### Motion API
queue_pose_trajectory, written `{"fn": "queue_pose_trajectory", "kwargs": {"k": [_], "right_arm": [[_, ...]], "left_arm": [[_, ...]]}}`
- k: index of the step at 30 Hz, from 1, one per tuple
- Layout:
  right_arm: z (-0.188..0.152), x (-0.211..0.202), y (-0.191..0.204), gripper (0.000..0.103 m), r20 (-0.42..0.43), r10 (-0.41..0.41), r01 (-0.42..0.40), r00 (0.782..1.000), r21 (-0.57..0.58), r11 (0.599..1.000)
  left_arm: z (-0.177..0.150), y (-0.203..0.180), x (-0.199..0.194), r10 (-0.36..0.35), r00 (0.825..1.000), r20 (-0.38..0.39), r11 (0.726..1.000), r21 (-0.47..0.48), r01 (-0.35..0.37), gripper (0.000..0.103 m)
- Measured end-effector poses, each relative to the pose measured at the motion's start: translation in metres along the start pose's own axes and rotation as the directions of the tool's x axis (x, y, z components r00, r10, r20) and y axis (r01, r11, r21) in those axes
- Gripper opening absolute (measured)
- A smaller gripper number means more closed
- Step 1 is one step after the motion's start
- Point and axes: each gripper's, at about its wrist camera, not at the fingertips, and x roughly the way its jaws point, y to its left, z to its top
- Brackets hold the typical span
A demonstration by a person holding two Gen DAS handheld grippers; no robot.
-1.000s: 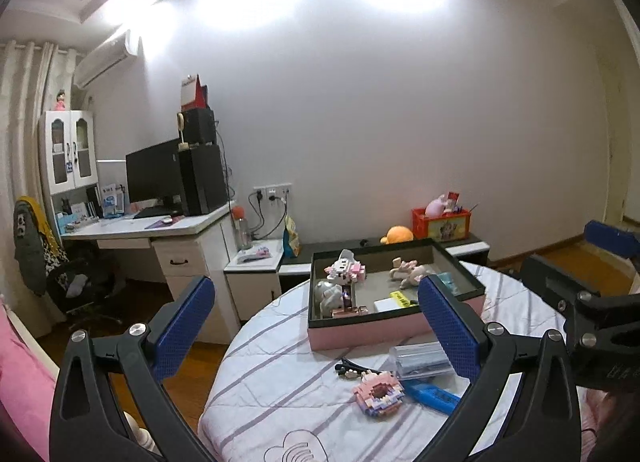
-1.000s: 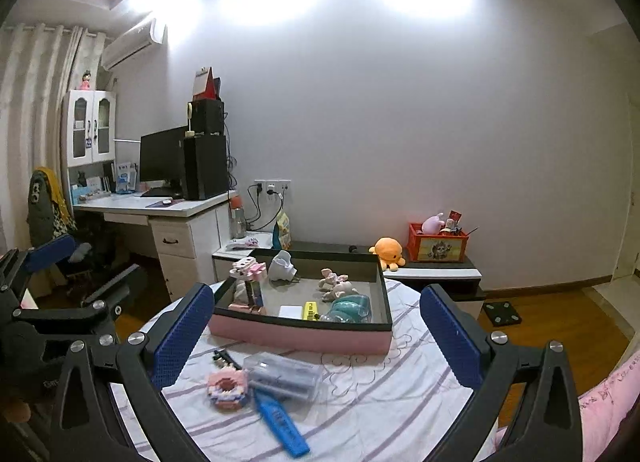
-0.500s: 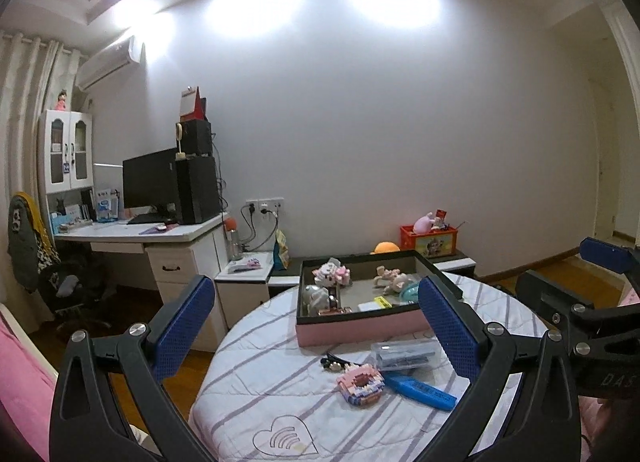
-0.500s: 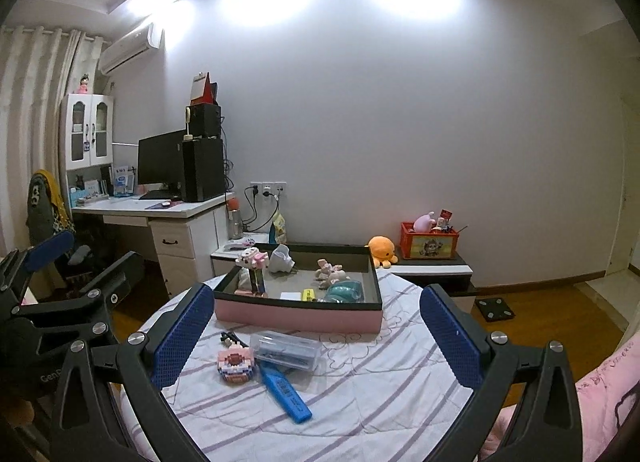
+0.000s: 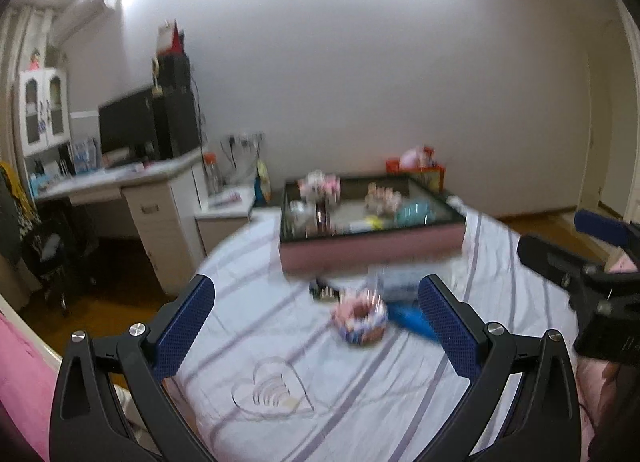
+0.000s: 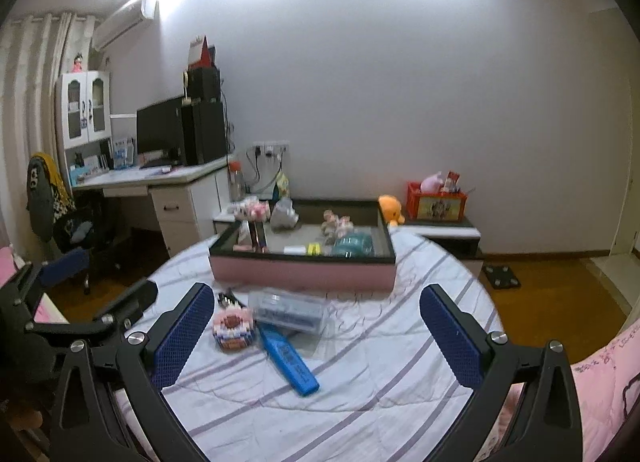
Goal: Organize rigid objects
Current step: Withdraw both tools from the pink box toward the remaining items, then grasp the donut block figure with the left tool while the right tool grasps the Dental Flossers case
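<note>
A pink tray (image 6: 304, 276) (image 5: 372, 252) with a dark rim stands on the round striped table and holds several small toys. In front of it lie a pink brick-built donut (image 6: 234, 328) (image 5: 362, 320), a clear plastic case (image 6: 290, 310), a flat blue bar (image 6: 288, 358) (image 5: 408, 318) and a small dark item (image 6: 228, 298). My left gripper (image 5: 316, 332) hovers open over the near table, the donut between its fingers' lines. My right gripper (image 6: 316, 336) is open too, above the blue bar. Each gripper shows at the other view's edge.
The table (image 6: 360, 394) wears a white cloth with purple stripes. A desk (image 6: 160, 182) with a monitor and a chair stands left. A low shelf (image 6: 444, 226) with a red box and an orange plush lines the far wall. Pink bedding (image 6: 600, 390) lies near right.
Both grippers have tilted down and moved closer to the table, so the loose items and tray look larger. The left wrist view is blurred from motion. Both grippers stay open.
</note>
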Motion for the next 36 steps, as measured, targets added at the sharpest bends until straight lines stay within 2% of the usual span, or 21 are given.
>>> {"fn": "queue_pose_trajectory", "kwargs": {"k": [2,8,11,16,22,23,26,29,31,36], "right_arm": [[-0.006,0.013,-0.001,0.103,-0.04,-0.001,0.001,0.999,0.006,1.0],[-0.024,0.046,-0.011,0.103,-0.141,0.001,0.006,0.99,0.049,0.999],[-0.033,0.059,-0.018,0.103,-0.182,-0.007,0.018,0.983,0.06,0.998],[-0.04,0.078,-0.029,0.103,-0.222,-0.011,0.027,0.975,0.07,0.997],[-0.044,0.102,-0.042,0.103,-0.26,-0.001,0.028,0.966,0.102,0.994],[-0.044,0.104,-0.044,0.103,-0.265,0.0,0.029,0.964,0.105,0.994],[-0.044,0.112,-0.047,0.103,-0.28,0.005,0.029,0.96,0.116,0.993],[-0.043,0.119,-0.047,0.103,-0.289,0.01,0.025,0.957,0.117,0.993],[-0.042,0.121,-0.044,0.103,-0.293,0.012,0.021,0.956,0.112,0.993],[-0.039,0.128,-0.035,0.103,-0.308,0.019,0.016,0.951,0.11,0.994]], "left_arm": [[-0.011,0.001,0.018,-0.009,0.998,-0.067,1.0,-0.002,0.009,0.103],[-0.028,0.0,0.06,-0.036,0.98,-0.195,0.999,-0.047,0.027,0.103],[-0.03,-0.005,0.074,-0.063,0.974,-0.22,0.997,-0.067,0.049,0.103],[-0.032,-0.019,0.107,-0.084,0.949,-0.303,0.995,-0.083,0.061,0.103],[-0.028,-0.025,0.137,-0.08,0.925,-0.372,0.994,-0.093,0.049,0.103],[-0.027,-0.025,0.14,-0.077,0.923,-0.377,0.995,-0.092,0.045,0.101],[-0.026,-0.02,0.144,-0.103,0.916,-0.387,0.991,-0.115,0.063,0.084],[-0.03,-0.019,0.149,-0.13,0.903,-0.409,0.988,-0.126,0.085,0.078],[-0.029,-0.022,0.148,-0.13,0.906,-0.402,0.99,-0.094,0.101,0.058],[-0.031,-0.024,0.142,-0.109,0.914,-0.391,0.994,-0.038,0.103,0.057]]}}
